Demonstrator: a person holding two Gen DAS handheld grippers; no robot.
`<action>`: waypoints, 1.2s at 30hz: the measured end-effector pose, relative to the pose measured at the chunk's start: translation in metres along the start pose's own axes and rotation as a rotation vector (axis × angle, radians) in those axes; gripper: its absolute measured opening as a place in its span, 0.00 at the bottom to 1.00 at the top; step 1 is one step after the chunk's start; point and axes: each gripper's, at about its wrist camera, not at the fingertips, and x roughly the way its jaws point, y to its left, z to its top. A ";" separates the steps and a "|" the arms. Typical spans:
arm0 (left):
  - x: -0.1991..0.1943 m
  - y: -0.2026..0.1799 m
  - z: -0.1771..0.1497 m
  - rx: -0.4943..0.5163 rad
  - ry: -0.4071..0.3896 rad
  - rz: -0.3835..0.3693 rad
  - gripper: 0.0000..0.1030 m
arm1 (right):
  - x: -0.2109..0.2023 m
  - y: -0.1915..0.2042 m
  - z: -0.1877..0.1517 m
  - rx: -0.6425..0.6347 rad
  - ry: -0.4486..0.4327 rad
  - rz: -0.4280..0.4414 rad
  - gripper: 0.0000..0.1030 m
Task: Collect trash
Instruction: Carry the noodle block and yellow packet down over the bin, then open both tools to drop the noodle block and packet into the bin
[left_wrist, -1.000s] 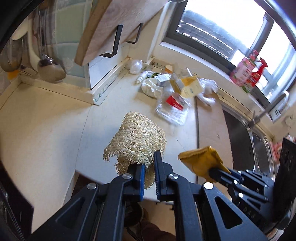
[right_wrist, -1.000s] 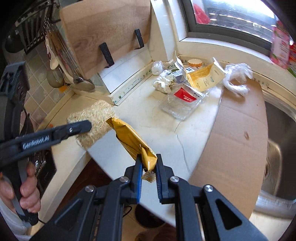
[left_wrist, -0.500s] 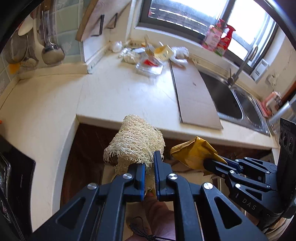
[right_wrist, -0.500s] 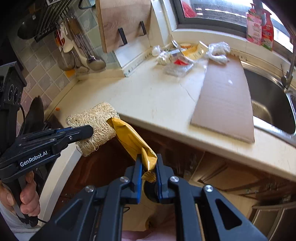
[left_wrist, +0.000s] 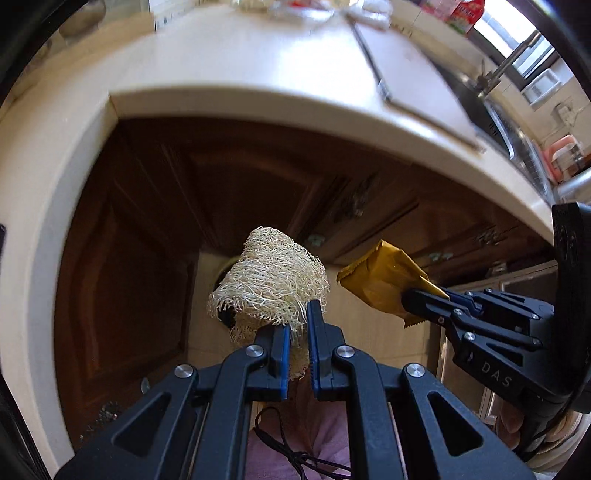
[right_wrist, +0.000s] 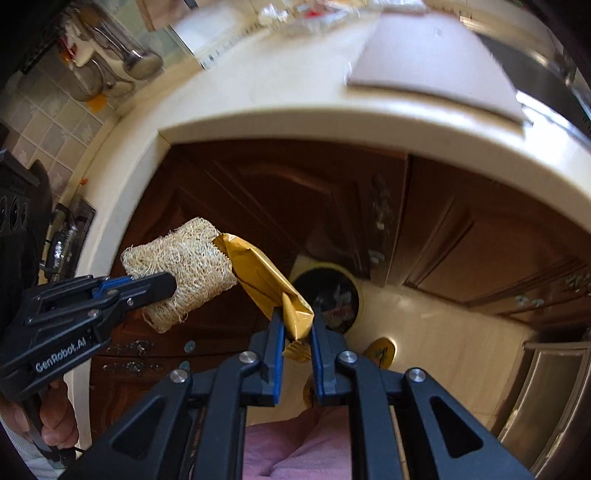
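My left gripper (left_wrist: 297, 332) pinched the pale, fibrous loofah scrubber (left_wrist: 269, 282) by its lower fringe. My right gripper (right_wrist: 297, 332) pinched the crumpled yellow foil wrapper (right_wrist: 264, 278) near its crimped end. Both items hung above the floor, short of the round, dark-lined waste bin (right_wrist: 330, 297). Either item could miss the rim if released here. Loofah fibres could snag the pads; grip depth appeared shallow, though blur obscured it.
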 end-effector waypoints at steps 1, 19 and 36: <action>0.010 0.003 -0.002 -0.007 0.021 0.000 0.06 | 0.017 -0.005 -0.001 0.012 0.032 0.005 0.12; 0.244 0.080 -0.013 -0.141 0.332 0.002 0.22 | 0.241 -0.032 -0.001 0.005 0.330 -0.136 0.15; 0.206 0.092 -0.017 -0.110 0.255 0.123 0.69 | 0.203 -0.025 0.003 0.042 0.291 -0.104 0.40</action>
